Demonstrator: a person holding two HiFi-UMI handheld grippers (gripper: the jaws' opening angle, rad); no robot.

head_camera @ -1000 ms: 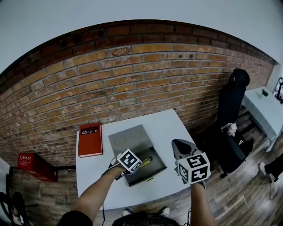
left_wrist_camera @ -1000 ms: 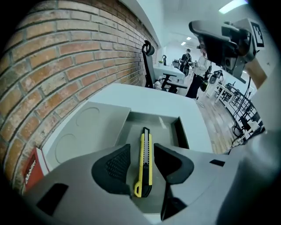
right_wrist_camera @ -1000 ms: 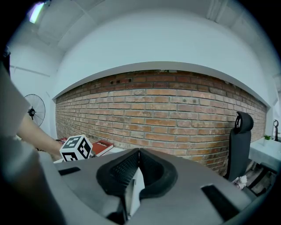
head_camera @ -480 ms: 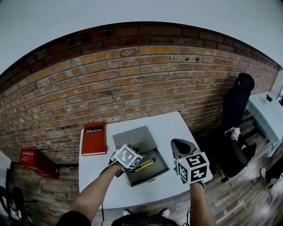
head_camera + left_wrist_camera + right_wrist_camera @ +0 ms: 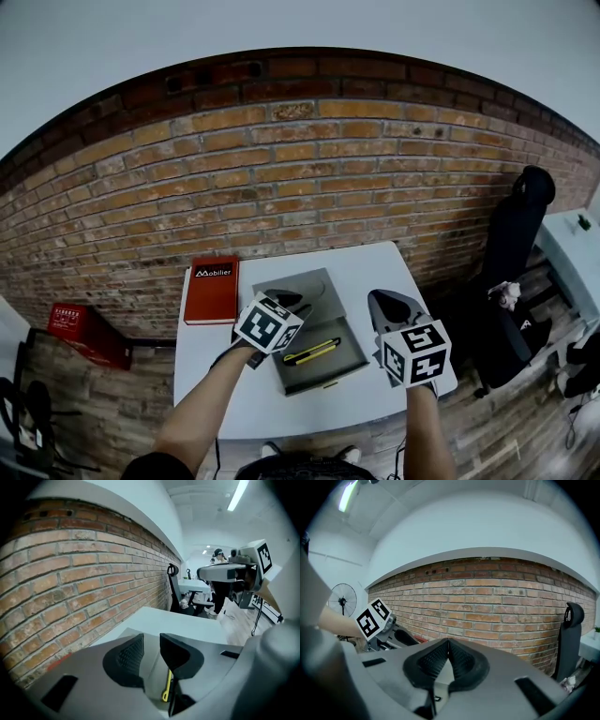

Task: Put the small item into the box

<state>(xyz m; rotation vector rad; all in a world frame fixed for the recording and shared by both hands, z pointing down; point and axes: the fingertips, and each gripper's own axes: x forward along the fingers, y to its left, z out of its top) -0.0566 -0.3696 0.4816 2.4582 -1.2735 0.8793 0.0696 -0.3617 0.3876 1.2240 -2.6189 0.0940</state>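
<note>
A small yellow item (image 5: 312, 352) lies inside the open grey box (image 5: 349, 334) on the white table (image 5: 225, 394); the box's lid (image 5: 305, 281) rests flat behind it. My left gripper (image 5: 284, 301) hovers over the box's left rear part. Its jaws have just been closing and stand apart with nothing between them. In the left gripper view the yellow item (image 5: 166, 686) shows below the left gripper (image 5: 152, 651). To the right of the box my right gripper (image 5: 390, 306) is held above the table. In the right gripper view the right gripper (image 5: 447, 642) is shut and empty.
A red book (image 5: 211, 289) lies at the table's back left, by the brick wall (image 5: 300, 178). A black office chair (image 5: 520, 225) stands to the right of the table, and a red crate (image 5: 80, 333) sits on the floor to the left.
My left gripper has risen up out of the box and drawn back towards the lid, its jaws narrower than before. The yellow item stays lying in the box. The right gripper has hardly moved.
</note>
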